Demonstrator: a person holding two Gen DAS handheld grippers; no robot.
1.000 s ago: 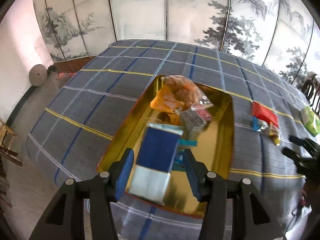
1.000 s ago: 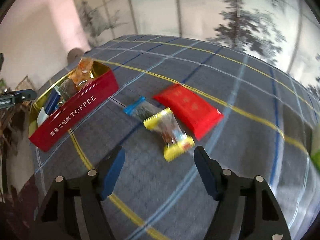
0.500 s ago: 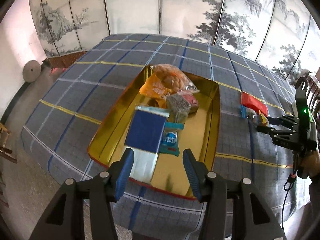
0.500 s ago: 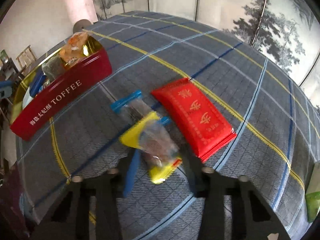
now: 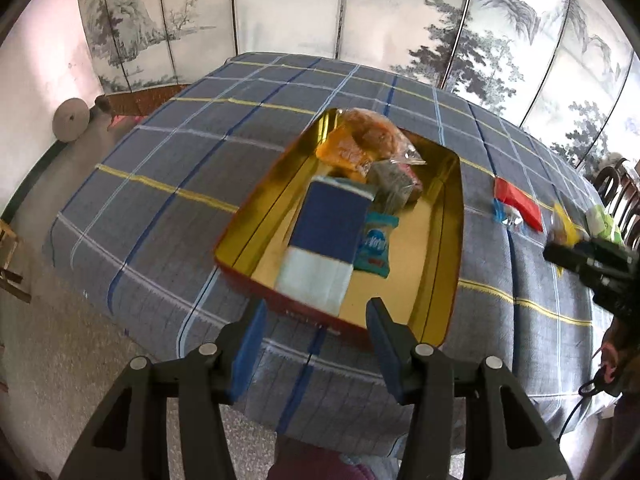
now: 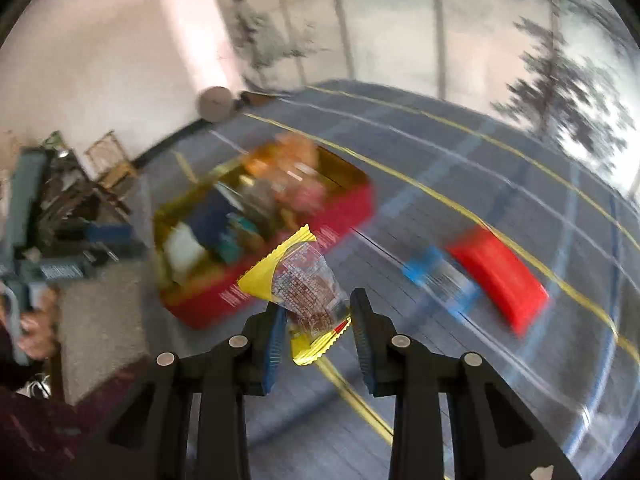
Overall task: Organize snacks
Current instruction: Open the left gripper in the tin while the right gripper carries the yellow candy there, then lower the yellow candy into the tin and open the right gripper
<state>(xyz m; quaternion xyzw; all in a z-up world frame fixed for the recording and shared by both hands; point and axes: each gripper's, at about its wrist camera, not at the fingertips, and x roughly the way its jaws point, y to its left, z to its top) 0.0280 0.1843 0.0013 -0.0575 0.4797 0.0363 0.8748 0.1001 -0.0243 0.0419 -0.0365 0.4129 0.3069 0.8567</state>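
A red toffee tin (image 5: 452, 280) with a gold inside holds several snacks: a blue-and-white pack (image 5: 326, 240), a small light-blue packet (image 5: 376, 246) and an orange bag (image 5: 362, 142). My left gripper (image 5: 314, 340) is open and empty, held back from the tin's near edge. My right gripper (image 6: 318, 330) is shut on a yellow-edged clear snack packet (image 6: 306, 280), lifted above the cloth beside the tin (image 6: 224, 300). A red packet (image 6: 498, 276) and a blue-ended packet (image 6: 440, 278) lie on the cloth to the right.
The table has a grey checked cloth (image 5: 168, 184) whose near edge drops to the floor. A green packet (image 5: 604, 222) lies at the far right. A painted folding screen (image 5: 360, 12) stands behind. Chairs (image 5: 622, 196) stand at the right.
My right gripper closed on the yellow-edged packet, lifted it off the cloth and swung left toward the tin. My left gripper drew back from the tin.
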